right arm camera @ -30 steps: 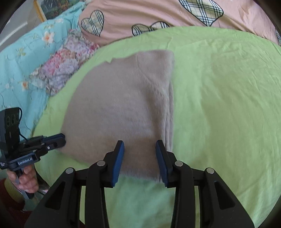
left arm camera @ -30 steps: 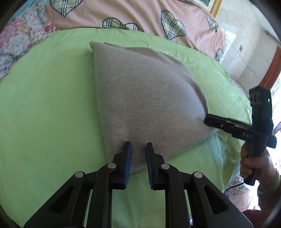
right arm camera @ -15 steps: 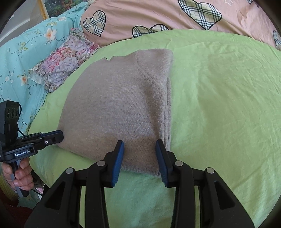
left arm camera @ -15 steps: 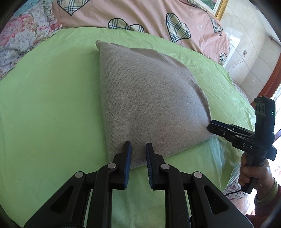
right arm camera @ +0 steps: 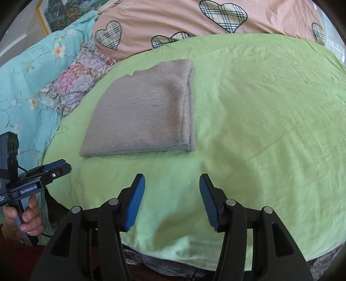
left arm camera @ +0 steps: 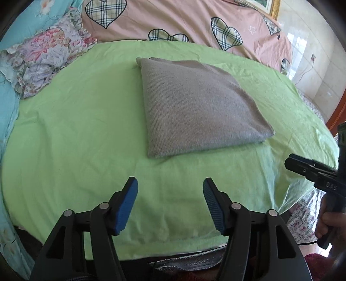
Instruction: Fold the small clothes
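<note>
**Folded sweater lies free on green sheet**

Left wrist view: the left gripper (left arm camera: 170, 192) hangs wide open and empty, short of the grey sweater (left arm camera: 201, 108), which lies folded flat on the green sheet (left arm camera: 75, 129).

Right wrist view: the right gripper (right arm camera: 172, 190) is likewise spread apart, holding nothing, near the sweater's (right arm camera: 147, 116) front edge.

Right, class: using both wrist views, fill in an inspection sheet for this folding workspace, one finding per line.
Surface: green sheet, lightly creased.
Job's things: grey knit garment, folded flat, touched by neither gripper.
Clutter: floral cloth at the sheet's edge.
Grippers: left gripper open, empty; right gripper open, empty.
Cables: thin black cable below the left hand.
Surroundings: pink heart-print bedding, turquoise floral bedding, framed picture.
</note>
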A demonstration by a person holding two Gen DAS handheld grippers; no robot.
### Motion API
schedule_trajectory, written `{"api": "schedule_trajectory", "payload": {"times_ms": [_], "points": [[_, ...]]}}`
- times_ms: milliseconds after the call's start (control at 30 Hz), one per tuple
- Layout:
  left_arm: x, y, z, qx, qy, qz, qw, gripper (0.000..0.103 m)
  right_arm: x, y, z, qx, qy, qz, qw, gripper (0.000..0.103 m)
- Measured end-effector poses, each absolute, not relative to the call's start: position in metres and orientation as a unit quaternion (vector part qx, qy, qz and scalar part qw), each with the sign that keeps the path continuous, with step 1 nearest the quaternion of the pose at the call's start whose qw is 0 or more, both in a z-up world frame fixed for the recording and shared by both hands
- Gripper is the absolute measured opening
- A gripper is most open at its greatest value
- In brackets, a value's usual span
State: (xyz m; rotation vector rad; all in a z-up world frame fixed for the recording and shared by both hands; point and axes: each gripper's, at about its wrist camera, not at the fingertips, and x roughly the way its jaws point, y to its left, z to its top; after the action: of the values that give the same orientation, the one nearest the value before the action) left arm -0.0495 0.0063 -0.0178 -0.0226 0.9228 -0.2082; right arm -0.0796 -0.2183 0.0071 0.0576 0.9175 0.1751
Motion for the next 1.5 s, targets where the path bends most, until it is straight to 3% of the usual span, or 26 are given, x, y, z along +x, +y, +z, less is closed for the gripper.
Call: {"api": "schedule_trajectory", "payload": {"times_ms": [67, 167, 467, 1500], "points": [[-0.058, 0.005, -0.018, 0.001, 0.446, -0.098, 0.89, 0.07, -0.086, -0.209, 0.007, 0.016, 0.444, 0.093, 0.891, 0.067], [-0.065, 0.009, -0.013, 0.004, 0.439, -0.089, 0.894, 0.078, -0.096, -0.198, 0.005, 0.009, 0.449, 0.106, 0.887, 0.076], [-0.056, 0.017, -0.004, 0.013, 0.429, -0.053, 0.902, 0.084, -0.093, -0.18, 0.003, -0.025, 0.455, 0.109, 0.884, 0.088], [0.027, -0.002, -0.003, 0.081, 0.458, 0.0, 0.885, 0.092, 0.003, -0.164, 0.011, -0.049, 0.475, 0.113, 0.872, 0.098]]}}
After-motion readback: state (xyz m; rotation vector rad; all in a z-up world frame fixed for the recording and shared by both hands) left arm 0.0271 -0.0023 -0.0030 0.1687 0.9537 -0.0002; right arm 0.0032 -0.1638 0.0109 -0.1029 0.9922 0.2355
